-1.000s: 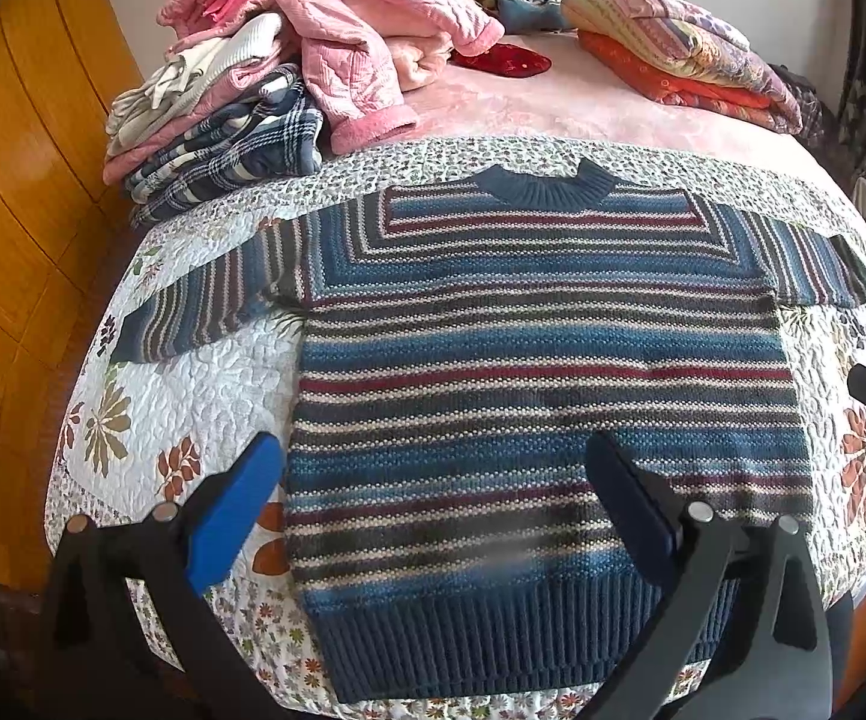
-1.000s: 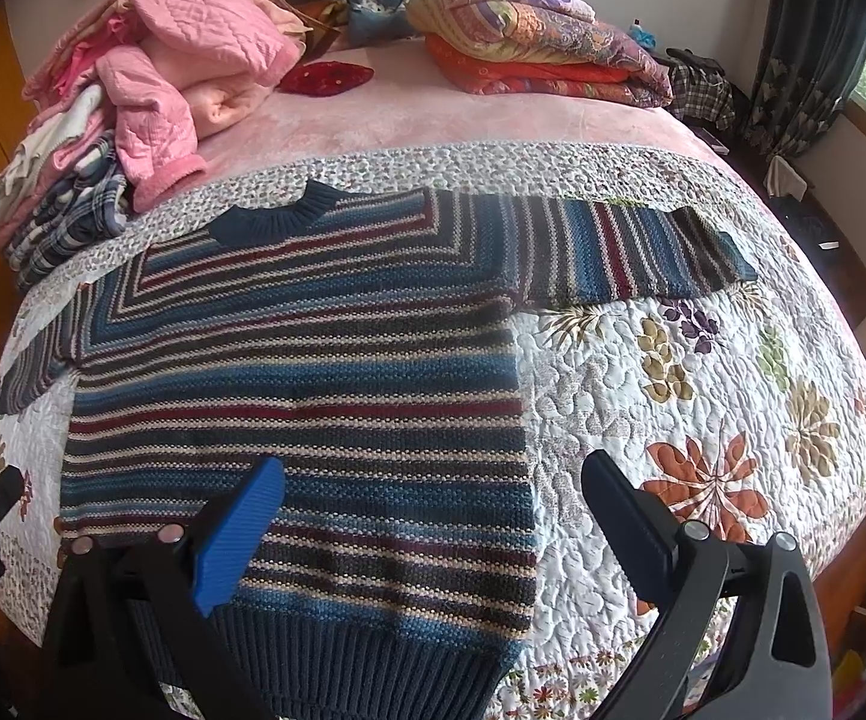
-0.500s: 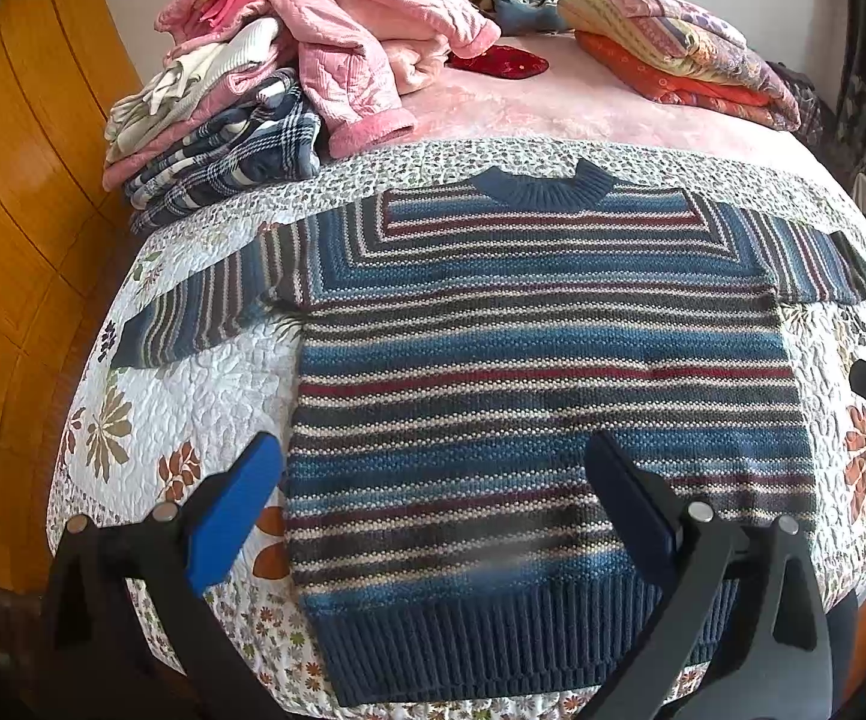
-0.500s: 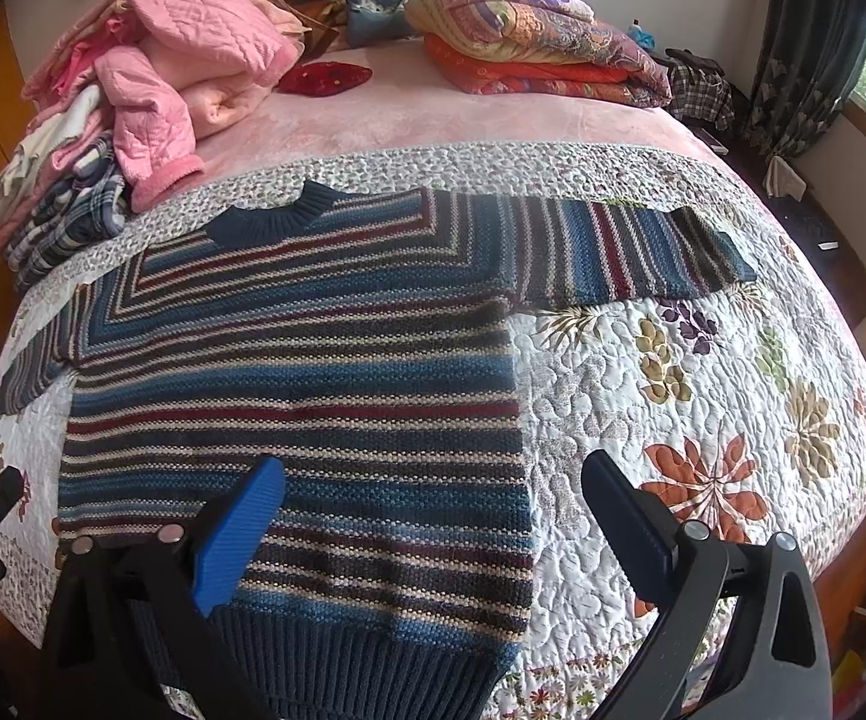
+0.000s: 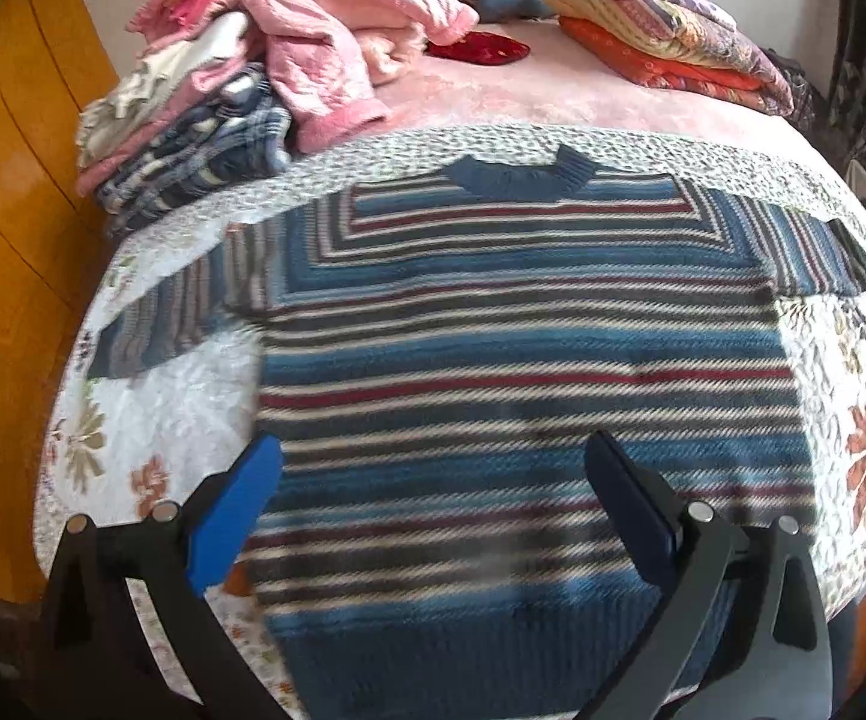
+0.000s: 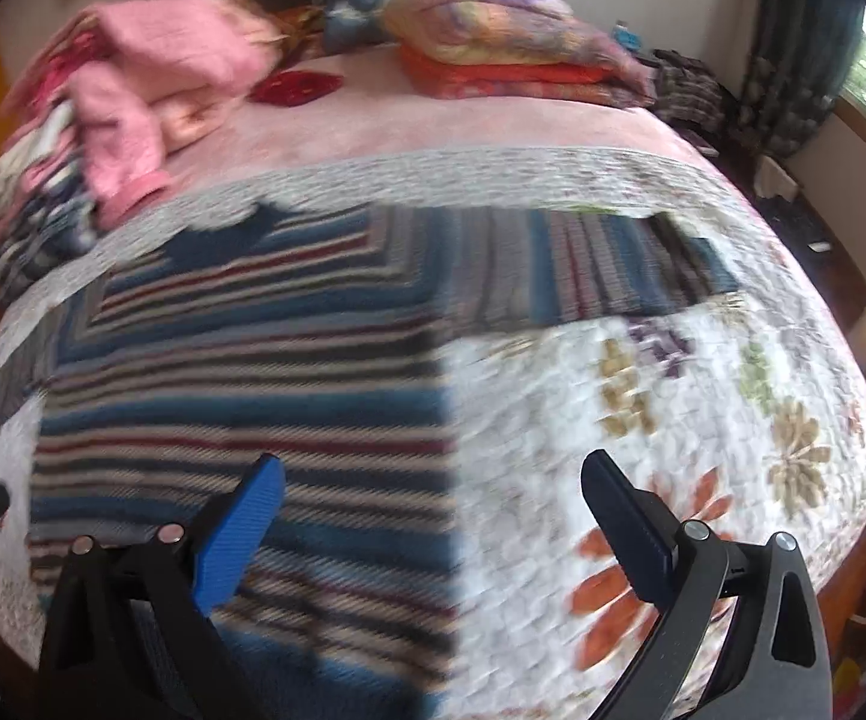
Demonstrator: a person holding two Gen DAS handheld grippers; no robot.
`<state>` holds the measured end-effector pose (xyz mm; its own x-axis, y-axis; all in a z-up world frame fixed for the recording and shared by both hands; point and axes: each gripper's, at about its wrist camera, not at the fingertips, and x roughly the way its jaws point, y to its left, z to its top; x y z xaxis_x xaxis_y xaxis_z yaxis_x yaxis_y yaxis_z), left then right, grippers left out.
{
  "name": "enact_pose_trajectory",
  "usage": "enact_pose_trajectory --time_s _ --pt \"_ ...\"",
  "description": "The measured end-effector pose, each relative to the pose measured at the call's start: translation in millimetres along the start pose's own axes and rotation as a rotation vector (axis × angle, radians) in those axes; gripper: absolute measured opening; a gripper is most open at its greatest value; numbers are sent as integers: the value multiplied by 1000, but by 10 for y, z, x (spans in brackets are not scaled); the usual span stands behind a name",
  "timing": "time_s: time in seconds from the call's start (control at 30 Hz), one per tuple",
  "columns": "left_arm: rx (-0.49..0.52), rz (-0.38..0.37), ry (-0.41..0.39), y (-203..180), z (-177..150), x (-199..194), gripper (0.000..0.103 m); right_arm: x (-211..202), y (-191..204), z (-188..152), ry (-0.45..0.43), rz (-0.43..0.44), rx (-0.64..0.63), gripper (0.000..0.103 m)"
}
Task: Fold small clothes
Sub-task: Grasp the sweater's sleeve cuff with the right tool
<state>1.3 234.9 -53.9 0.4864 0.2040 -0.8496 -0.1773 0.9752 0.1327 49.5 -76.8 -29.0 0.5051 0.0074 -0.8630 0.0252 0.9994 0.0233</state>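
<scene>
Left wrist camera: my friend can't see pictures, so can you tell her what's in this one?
A striped knitted sweater lies flat with both sleeves spread out on a flowery quilt covering a bed. The left gripper hovers open over the sweater's lower part. A heap of pink and plaid clothes sits at the far left, folded blankets at the far right.

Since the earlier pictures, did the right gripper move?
Yes. The right gripper went forward toward the headboard: in its view the striped sweater on the quilt looks larger, and its side edge now runs midway between the open fingers.
</scene>
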Motion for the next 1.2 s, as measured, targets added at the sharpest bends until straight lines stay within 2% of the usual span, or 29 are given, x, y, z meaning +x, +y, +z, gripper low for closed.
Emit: enact_pose_trajectory --time_s 0.17,0.3,0.4,0.5,0.63,0.77,0.87,0.9,0.97,1.0,1.07,1.2 --pt "9 -33 -15 -450 348 270 100 400 -1050 522 19 -40 122 99" --pt "14 -48 -40 -858 695 455 100 879 -1989 990 67 -61 247 99" --pt "14 -57 -57 -1106 910 578 100 1285 -2523 1234 124 -107 295 98" --pt "20 -54 -58 -1301 1043 718 100 1660 -2921 1355 177 -117 362 93" --pt "35 -46 -56 -1441 1074 827 100 2008 -3231 1404 220 -94 437 89" --pt "60 -28 -41 -1471 999 929 100 2249 -3310 1435 248 -100 414 82" --pt "65 -14 -22 -1457 926 1003 100 2386 -3373 1415 264 -52 446 74" --pt "64 -12 -19 -1451 913 1013 100 2418 -3378 1397 270 -41 459 68" --pt "58 -10 -9 -1428 879 1031 100 2454 -3386 1379 257 -41 466 46" --pt "56 -10 -5 -1416 861 1039 100 2441 -3375 1377 237 -22 462 40" --pt "60 -7 0 -1395 825 1046 100 2401 -3369 1370 211 43 478 13" --pt "56 -4 4 -1324 768 1027 100 2119 -3346 1371 117 50 473 12"
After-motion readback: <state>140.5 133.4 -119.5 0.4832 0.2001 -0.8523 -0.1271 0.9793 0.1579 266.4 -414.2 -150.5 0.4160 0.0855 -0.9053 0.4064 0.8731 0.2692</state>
